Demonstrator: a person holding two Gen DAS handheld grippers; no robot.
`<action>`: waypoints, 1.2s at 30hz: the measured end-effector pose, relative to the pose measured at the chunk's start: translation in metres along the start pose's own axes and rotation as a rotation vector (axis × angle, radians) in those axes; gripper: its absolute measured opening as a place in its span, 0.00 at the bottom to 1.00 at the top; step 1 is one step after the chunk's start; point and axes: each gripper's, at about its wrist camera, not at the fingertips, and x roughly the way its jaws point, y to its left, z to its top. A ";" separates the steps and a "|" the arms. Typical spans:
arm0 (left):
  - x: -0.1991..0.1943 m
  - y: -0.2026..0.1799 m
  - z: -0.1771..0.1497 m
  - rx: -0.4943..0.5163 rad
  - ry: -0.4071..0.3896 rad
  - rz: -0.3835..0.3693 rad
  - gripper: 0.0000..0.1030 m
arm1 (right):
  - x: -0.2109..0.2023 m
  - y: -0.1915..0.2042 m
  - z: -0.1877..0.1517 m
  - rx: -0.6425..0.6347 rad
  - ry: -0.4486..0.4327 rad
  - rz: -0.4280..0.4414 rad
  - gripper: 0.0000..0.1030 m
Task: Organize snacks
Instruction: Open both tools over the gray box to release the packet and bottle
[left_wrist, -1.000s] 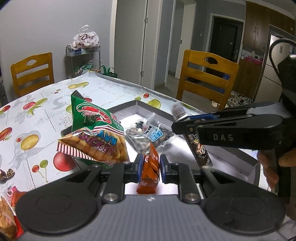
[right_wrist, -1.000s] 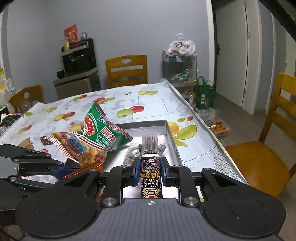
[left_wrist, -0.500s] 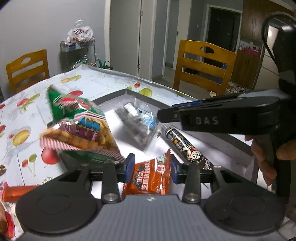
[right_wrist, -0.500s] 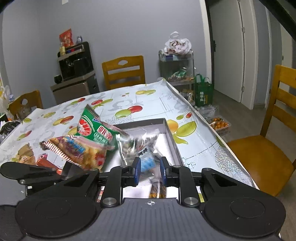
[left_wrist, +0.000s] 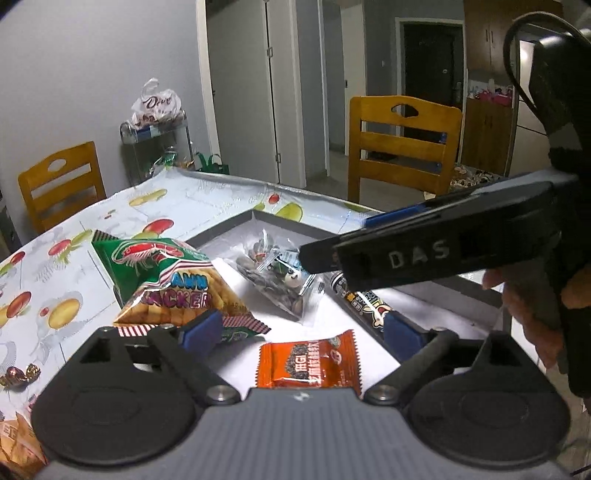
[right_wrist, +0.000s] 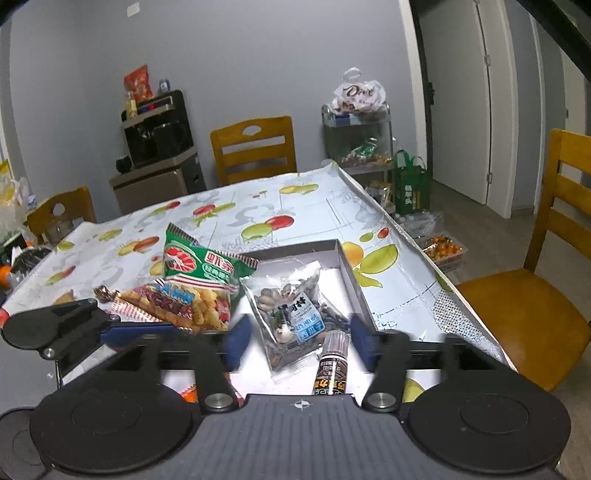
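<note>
Left gripper (left_wrist: 301, 328) spread wide, nothing between pads, hanging just above orange snack pack (left_wrist: 309, 364), which lies flat on white floor of grey tray (left_wrist: 273, 218). From that pack: prawn cracker bag (left_wrist: 168, 284) at 10 o'clock, leaning over tray's left wall, part inside and part over tablecloth (left_wrist: 48, 280); clear nut pouch (left_wrist: 279, 277) at 12, mid-tray; dark stick snack (left_wrist: 364, 301) at 1–2, lying along right wall, far end hidden under right tool's arm.

Right gripper (right_wrist: 297, 341) also wide apart, empty, blue pads blurred; stick snack's silver end (right_wrist: 334, 345) and nut pouch (right_wrist: 291, 314) showing in the gap below, both down in tray (right_wrist: 347, 266). Cracker bag (right_wrist: 195, 280) at 10 o'clock from pouch, touching it. Wrapped candy (left_wrist: 18, 374) on cloth at 9 o'clock, well apart from tray. Wooden chair (left_wrist: 402, 144) beyond table at 12–1.
</note>
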 end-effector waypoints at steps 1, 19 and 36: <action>-0.001 0.000 0.000 0.001 -0.005 -0.001 0.93 | -0.004 0.000 0.000 0.015 -0.015 0.001 0.98; -0.063 0.015 -0.014 -0.008 -0.110 -0.005 0.98 | -0.032 0.010 0.004 0.014 -0.073 -0.042 1.00; -0.166 0.083 -0.055 -0.076 -0.200 0.112 0.99 | -0.056 0.063 0.020 -0.015 -0.147 -0.009 1.00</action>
